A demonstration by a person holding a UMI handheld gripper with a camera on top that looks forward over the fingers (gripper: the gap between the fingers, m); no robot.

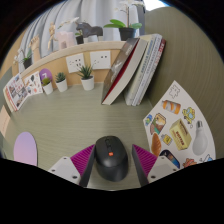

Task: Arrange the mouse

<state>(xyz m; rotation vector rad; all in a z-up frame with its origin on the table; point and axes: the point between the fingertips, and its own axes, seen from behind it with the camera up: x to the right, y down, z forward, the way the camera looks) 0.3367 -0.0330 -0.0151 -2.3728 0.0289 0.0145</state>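
Observation:
A black computer mouse (110, 158) with an orange dot below its wheel lies between my fingers, its front pointing away from me. My gripper (108, 166) is shut on it: the left magenta pad (68, 168) and the right magenta pad (150, 165) both press on its sides. The mouse's rear end is hidden low between the fingers. I cannot tell whether it rests on the beige table (80, 125) or is held just above it.
A white mat (178, 125) printed with colourful stickers lies on the table ahead to the right. A pink oval thing (24, 150) lies to the left. Leaning books (135, 65), small potted plants (87, 75) and a picture card (18, 92) stand along the back.

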